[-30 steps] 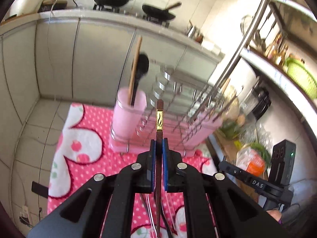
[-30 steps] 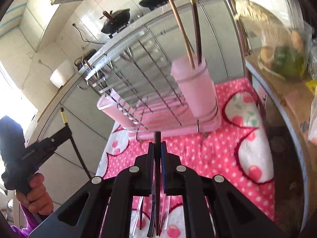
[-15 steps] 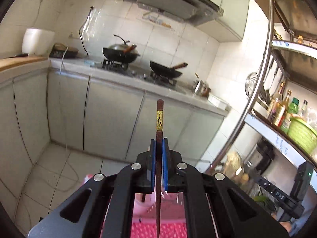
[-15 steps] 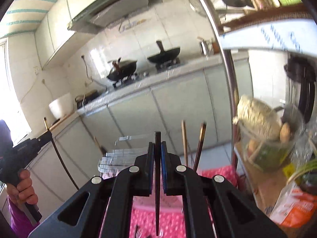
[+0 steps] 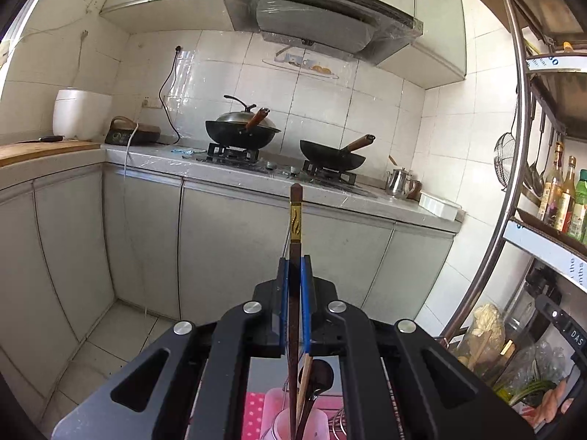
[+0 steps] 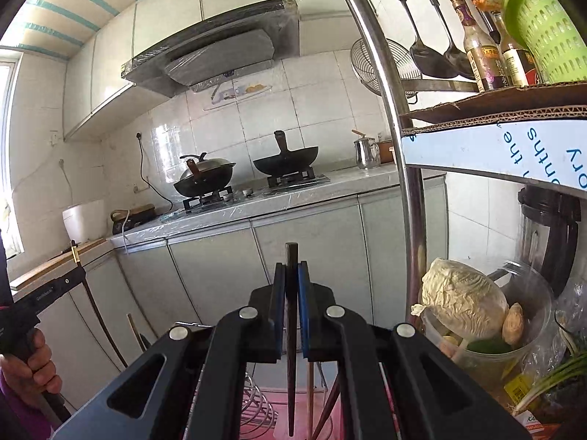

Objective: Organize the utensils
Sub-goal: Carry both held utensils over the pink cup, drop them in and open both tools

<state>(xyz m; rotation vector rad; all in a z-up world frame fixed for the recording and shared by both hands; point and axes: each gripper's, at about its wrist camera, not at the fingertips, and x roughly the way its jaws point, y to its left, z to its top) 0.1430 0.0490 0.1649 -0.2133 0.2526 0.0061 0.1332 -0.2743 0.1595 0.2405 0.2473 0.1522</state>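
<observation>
My left gripper (image 5: pixel 294 260) is shut on a dark brown chopstick (image 5: pixel 295 216) with a gold band, held upright; its lower end hangs just over a pink utensil cup (image 5: pixel 279 423) that holds a wooden stick and a dark spoon (image 5: pixel 320 374). My right gripper (image 6: pixel 291 267) is shut on a plain dark chopstick (image 6: pixel 291 330), also upright, above the wire dish rack (image 6: pixel 256 403) on the pink cloth. The left gripper and its chopstick also show at the left edge of the right wrist view (image 6: pixel 47 291).
Grey cabinets and a counter with two woks (image 5: pixel 242 132) stand ahead. A steel shelf post (image 6: pixel 400 146) rises close on the right, with bottles (image 6: pixel 477 51), a green basket (image 6: pixel 546 29) and a bowl of vegetables (image 6: pixel 473 311).
Both grippers tilted upward and rose, so the rack and cup dropped to the bottom of view. Both chopsticks stay clamped and now stand vertical over the cups.
</observation>
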